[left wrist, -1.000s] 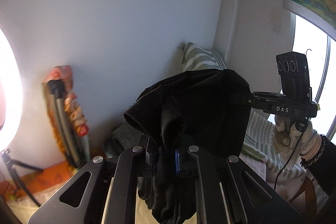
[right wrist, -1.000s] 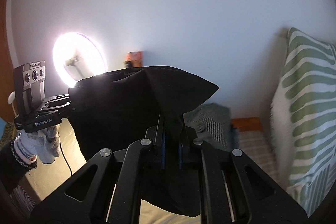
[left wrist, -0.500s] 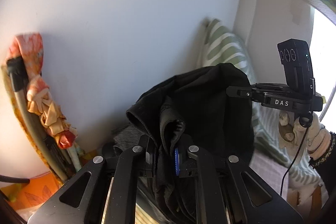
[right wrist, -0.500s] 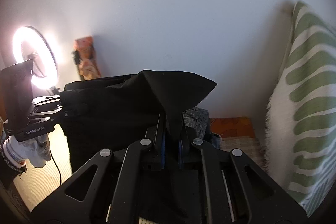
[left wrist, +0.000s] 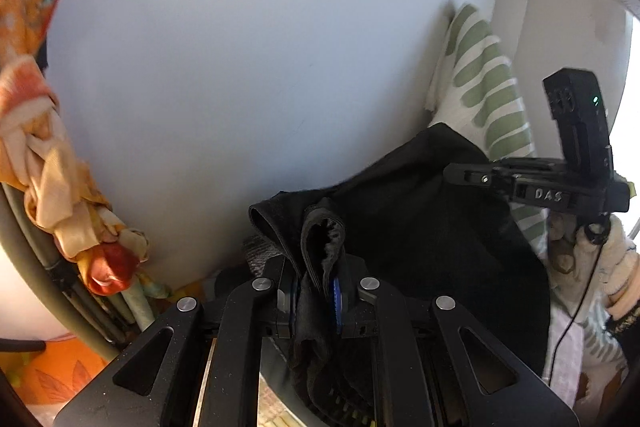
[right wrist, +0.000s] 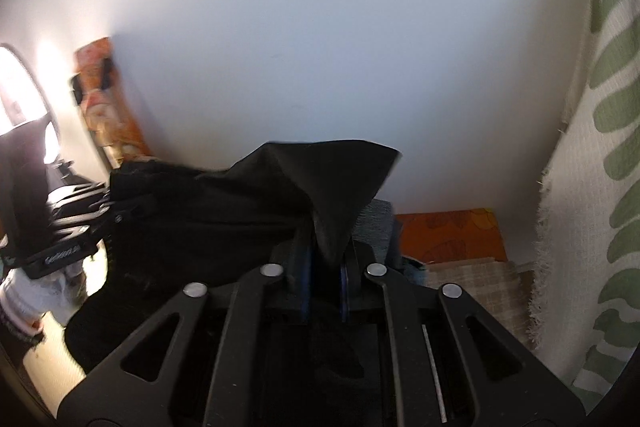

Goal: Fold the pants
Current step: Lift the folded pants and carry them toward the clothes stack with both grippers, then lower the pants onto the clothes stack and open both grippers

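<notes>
Both hand-held grippers are gripping the black pants [left wrist: 420,227] and carrying them in the air in front of a pale wall [left wrist: 260,67]. The left hand-held gripper [left wrist: 316,291] is pinching a bunched, thick edge of the cloth, possibly the waistband, between its pads. The right hand-held gripper [right wrist: 326,279] is holding a corner that peaks above its jaws; those jaws are beginning to open, though the cloth is sitting between the pads and looks pinched. The fabric is stretching between the two grippers and hanging in a loose sheet below them. A green-striped pillow [right wrist: 600,147] is leaning at the right and an orange patterned cloth [left wrist: 36,147] is hanging at the left. Judging by this, the fold is under way but unfinished: the pants are not yet lying flat, and laying them down and smoothing them are remaining.
</notes>
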Tool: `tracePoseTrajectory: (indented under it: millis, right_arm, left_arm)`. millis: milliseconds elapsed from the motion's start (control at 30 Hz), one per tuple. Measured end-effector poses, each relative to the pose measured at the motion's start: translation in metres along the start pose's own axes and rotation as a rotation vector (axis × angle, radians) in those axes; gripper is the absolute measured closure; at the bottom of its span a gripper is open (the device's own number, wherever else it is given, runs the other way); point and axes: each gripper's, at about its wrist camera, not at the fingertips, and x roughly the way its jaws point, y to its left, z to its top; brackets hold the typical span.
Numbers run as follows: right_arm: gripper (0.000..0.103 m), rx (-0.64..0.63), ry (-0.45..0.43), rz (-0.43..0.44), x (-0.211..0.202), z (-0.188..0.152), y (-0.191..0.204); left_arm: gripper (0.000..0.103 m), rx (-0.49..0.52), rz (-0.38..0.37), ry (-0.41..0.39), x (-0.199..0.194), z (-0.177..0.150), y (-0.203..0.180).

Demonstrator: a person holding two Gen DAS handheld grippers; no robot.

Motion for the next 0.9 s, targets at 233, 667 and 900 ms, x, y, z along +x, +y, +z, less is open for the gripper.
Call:
tracePoseTrajectory:
  millis: [233,667,900]
  right_arm:
    - [0.053,0.033,0.02,-0.115,0.012,-0.002,-0.009]
    - [0.049,0.083,0.001,-0.171,-0.017,-0.007,-0.01]
    - [0.045,0.085,-0.025,-0.17,-0.053,-0.009,0.012]
  left_arm:
    - [0.074,-0.004,0.093,0.03,0.013,0.002,0.003]
    - [0.041,-0.042,0.139,0.02,-0.012,0.01,0.005]
    - [0.035,-0.033,0.133,0.023,-0.049,0.005,-0.007]
